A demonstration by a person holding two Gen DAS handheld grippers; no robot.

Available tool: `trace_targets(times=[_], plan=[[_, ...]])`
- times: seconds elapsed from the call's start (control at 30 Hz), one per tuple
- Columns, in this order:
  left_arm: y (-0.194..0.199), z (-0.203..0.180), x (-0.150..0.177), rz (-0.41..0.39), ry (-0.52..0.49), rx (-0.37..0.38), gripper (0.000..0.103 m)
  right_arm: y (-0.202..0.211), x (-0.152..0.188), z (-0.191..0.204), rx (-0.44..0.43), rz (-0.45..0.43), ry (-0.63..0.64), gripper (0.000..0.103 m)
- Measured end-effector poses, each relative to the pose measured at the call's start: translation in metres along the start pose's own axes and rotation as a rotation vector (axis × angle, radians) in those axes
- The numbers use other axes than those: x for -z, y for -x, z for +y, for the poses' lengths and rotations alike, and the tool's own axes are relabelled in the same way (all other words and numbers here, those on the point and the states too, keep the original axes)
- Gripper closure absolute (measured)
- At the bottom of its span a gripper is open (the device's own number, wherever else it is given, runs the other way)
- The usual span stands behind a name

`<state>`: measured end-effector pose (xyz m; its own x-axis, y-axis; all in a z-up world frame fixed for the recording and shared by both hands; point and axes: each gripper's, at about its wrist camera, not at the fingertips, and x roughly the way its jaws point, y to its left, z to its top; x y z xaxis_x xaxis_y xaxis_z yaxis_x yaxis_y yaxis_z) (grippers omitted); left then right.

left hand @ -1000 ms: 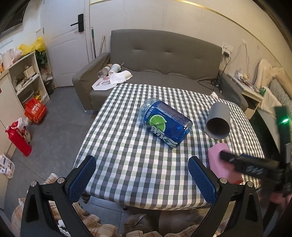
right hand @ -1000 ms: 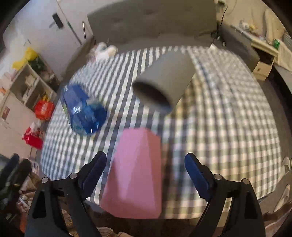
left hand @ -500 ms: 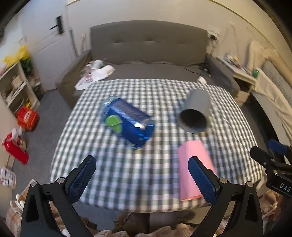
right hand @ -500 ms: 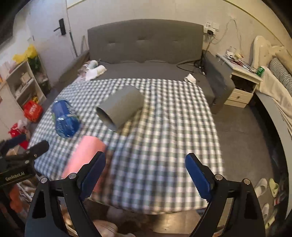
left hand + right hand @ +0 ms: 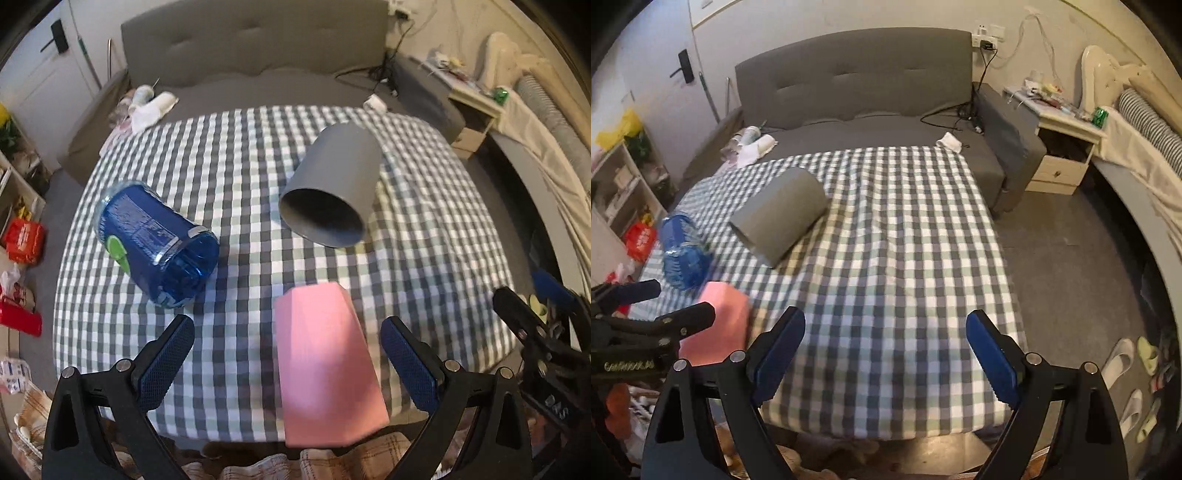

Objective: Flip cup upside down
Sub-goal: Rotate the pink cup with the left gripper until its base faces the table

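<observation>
Lying left on the checked worktop (image 5: 240,147): blue bottle (image 5: 157,236). Middle-right, grey cup (image 5: 330,192) on its side, mouth toward the camera, pink block (image 5: 325,365) just in front. Probably light, stiff, smooth-walled, so best pinched across the mid-body. Left claw (image 5: 288,363) spread wide, empty; right claw (image 5: 884,354) likewise gaping.

Grey sofa (image 5: 857,85) set against pale wall | checked-cloth table (image 5: 905,236) placed before it | white door (image 5: 657,74) seen left | nightstand (image 5: 1063,147) right, possibly a bed (image 5: 1145,147) beside | grey floor (image 5: 1071,266)
</observation>
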<state>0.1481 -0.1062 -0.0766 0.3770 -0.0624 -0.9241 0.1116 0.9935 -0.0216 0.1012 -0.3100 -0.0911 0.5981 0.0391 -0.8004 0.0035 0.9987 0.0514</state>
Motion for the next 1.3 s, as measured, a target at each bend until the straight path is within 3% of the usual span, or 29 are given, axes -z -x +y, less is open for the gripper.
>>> trace_targets(times=[0.13,0.37,0.63,0.87,1.13,1.3], plan=[[-0.022,0.005,-0.003,0.076,0.035,0.033,0.001,-0.006,-0.004,0.003,0.003,-0.003,0.02,0.014],[-0.042,0.002,-0.007,0.137,0.028,0.064,0.005,-0.022,-0.011,0.001,0.001,0.013,0.014,0.014],[-0.055,-0.006,-0.02,0.183,0.013,0.119,0.042,-0.031,-0.015,0.007,-0.004,0.021,0.029,0.014],[-0.031,-0.006,-0.031,0.093,0.01,0.108,0.043,-0.025,-0.012,0.003,0.001,0.007,0.02,0.014],[0.003,-0.01,-0.034,-0.113,-0.041,0.037,0.044,-0.011,-0.007,0.001,0.008,-0.028,0.017,0.014],[0.007,-0.007,-0.018,-0.214,-0.041,0.03,0.044,-0.005,-0.002,0.003,0.014,-0.039,0.031,0.014]])
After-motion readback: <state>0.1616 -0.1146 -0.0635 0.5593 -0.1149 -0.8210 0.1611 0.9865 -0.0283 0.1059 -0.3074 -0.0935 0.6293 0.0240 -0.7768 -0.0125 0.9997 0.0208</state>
